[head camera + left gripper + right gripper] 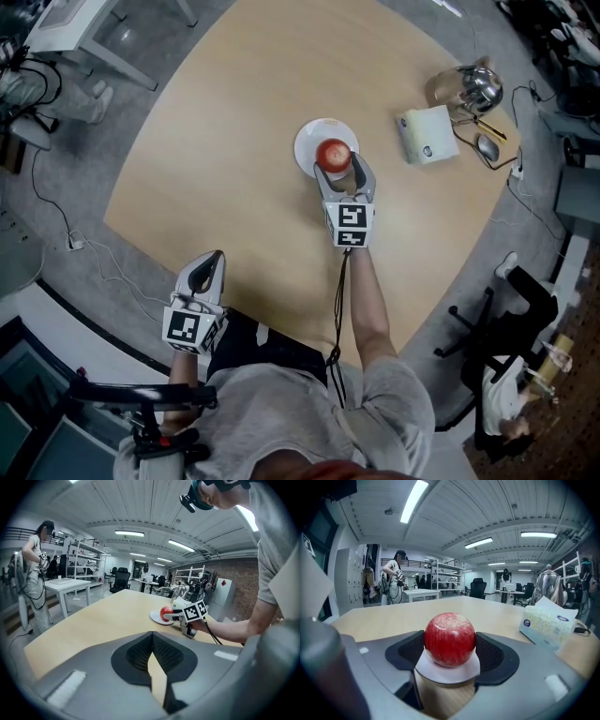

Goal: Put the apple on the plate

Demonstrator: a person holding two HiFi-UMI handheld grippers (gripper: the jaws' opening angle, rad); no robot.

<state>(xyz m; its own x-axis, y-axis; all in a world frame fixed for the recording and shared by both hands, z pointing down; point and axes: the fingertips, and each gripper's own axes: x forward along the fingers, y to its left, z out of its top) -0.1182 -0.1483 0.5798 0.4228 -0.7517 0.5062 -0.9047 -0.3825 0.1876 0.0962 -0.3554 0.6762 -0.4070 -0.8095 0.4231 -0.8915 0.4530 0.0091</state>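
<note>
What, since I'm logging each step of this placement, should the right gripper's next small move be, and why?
Probably open the jaws. The right gripper grips the round red apple between both pads, and the apple's underside appears to sit on the small round white plate, roughly centred over it. Releasing should leave the apple there; the gripper can then back straight away.

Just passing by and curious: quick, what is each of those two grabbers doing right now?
Left gripper: jaws shut, holding nothing.
Right gripper: jaws shut on the apple.
</note>
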